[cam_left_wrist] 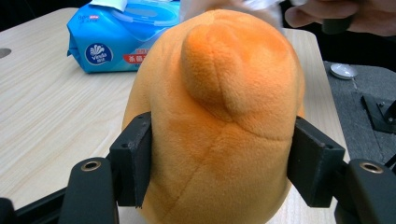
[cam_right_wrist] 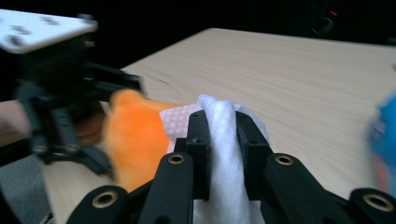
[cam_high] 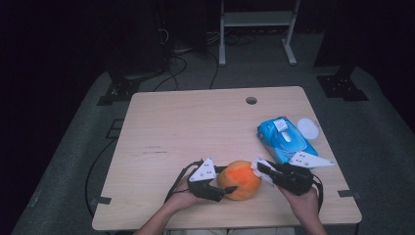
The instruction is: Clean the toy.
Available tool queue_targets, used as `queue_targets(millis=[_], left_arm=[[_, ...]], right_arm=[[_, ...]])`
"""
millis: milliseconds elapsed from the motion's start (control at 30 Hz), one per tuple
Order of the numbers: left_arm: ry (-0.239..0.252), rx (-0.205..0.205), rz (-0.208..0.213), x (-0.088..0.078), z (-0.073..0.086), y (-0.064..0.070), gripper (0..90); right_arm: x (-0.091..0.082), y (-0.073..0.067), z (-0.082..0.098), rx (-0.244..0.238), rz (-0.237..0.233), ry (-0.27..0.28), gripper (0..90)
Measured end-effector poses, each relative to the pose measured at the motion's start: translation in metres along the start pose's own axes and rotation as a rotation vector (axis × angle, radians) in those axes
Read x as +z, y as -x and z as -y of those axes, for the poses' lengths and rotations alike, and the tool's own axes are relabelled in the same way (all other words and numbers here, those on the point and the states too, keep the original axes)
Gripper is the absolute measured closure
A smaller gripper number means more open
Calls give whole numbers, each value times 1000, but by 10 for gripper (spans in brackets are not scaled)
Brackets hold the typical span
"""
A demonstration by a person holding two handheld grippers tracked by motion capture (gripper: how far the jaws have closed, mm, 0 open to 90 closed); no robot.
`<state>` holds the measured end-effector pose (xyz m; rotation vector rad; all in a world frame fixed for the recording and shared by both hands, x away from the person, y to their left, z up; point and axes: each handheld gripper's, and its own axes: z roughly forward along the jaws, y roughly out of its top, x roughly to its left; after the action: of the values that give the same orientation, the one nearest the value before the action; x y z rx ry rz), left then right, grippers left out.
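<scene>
High view: left hand-held gripper (cam_high: 221, 188) clamped round orange plush toy (cam_high: 240, 179); right hand-held gripper (cam_high: 260, 168) pinched white wet wipe (cam_high: 258, 167). Risk: hard wiping twists soft toy loose.

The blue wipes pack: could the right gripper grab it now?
Probably not: the right gripper has its jaws clamped on a white wipe. The wipes pack lies just beyond with nothing between.

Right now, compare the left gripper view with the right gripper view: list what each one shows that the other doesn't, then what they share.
Left gripper view alone: the left tongs clamped on the orange plush toy, and the brand print on the blue wet-wipe pack.

Right gripper view alone: the right tongs pinching a white wipe, with the left tongs seen from outside.

Shared: the toy, the wooden table, the wipe and the blue pack, blurred at the right view's edge.
</scene>
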<state>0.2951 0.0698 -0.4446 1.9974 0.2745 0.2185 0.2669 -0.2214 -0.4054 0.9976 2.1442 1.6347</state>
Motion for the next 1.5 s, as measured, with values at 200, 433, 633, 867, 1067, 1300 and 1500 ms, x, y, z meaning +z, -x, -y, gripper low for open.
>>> queue_targets(millis=[200, 433, 633, 867, 1067, 1300, 1500], left_arm=[[6, -10, -6, 3, -1, 1, 329], [9, 6, -12, 11, -6, 7, 328], [8, 18, -20, 16, -8, 12, 328], [10, 23, -16, 18, -8, 16, 328], [4, 44, -19, 20, -8, 19, 327], [13, 46, -40, 16, -9, 17, 371], [37, -13, -43, 15, -9, 13, 391]], right_arm=[[9, 0, 2, -16, 14, -36, 775], [16, -21, -4, -70, -36, -11, 775], [28, -56, -12, -217, -29, -28, 776], [20, -30, -9, -153, 86, -27, 776], [24, -48, -10, -211, 20, -19, 775], [16, -15, -2, -120, 77, -36, 775], [5, -1, 0, -33, 97, -13, 775]])
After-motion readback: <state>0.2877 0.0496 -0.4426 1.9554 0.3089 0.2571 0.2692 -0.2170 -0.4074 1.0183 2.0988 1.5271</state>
